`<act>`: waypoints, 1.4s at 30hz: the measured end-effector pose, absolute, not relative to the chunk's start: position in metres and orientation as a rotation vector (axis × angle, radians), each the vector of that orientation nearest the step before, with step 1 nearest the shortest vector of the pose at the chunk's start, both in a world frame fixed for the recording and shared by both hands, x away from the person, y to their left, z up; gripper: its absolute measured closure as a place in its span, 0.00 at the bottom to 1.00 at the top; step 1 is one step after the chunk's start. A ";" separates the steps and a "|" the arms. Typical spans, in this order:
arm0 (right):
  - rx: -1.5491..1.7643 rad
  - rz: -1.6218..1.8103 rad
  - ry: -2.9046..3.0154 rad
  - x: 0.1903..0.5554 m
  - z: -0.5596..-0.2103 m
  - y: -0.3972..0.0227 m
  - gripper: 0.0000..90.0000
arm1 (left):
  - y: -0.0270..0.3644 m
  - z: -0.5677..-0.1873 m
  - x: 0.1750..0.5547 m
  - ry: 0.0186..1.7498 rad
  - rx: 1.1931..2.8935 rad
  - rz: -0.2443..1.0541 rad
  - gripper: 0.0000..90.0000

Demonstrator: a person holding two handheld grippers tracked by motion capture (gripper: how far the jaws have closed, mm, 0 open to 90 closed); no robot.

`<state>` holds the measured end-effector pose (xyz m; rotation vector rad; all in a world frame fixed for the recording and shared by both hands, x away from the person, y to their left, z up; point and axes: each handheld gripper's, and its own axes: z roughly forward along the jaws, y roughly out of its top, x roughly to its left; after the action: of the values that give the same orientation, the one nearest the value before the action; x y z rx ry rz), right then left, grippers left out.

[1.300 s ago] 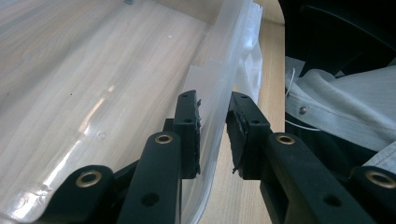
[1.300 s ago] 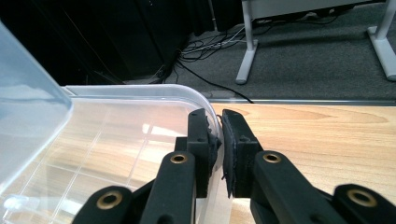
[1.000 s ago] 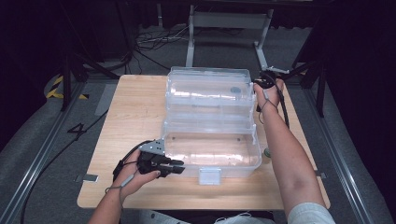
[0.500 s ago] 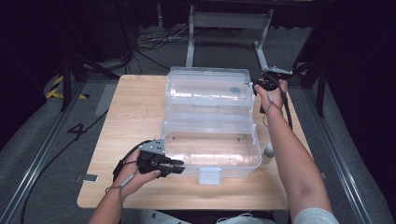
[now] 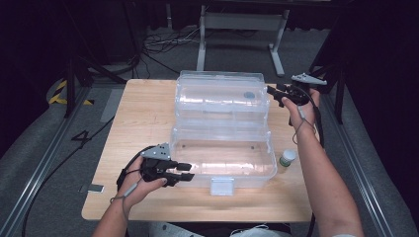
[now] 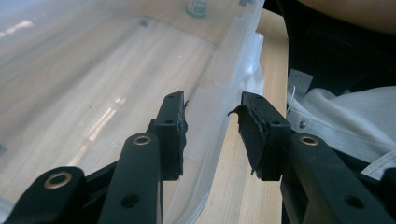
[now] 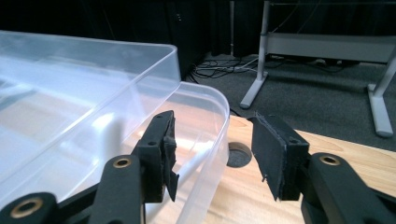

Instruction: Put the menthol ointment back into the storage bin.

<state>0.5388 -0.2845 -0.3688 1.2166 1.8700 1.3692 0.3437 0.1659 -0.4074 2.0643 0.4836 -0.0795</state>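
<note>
Left hand-held gripper point(image 5: 184, 172), jaws just spreading, straddles without pressing the front-left wall of the clear box point(image 5: 222, 163) open at mid-bench point(image 5: 143, 113); its long axis runs 9 to 3. Right hand-held gripper point(image 5: 274, 94), released, sits off the raised lid point(image 5: 220, 94) at 1 o'clock.

The right tool point(image 7: 212, 156), jaws just opening, straddles the clear lid's point(image 7: 93, 98) rim untouched.
</note>
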 end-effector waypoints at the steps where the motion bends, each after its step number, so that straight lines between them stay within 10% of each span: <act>1: 1.197 1.366 1.880 0.535 -0.368 -0.285 0.55 | 0.167 -0.406 0.343 0.487 2.060 -0.073 0.67; 42: 1.082 1.386 1.987 0.435 -0.336 -0.338 0.45 | 0.237 -0.382 0.363 0.843 1.990 0.208 0.47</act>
<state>0.4354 -0.3377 -0.3365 1.0825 1.9867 1.3863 0.3634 0.2367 -0.3819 1.9901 0.8431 0.2081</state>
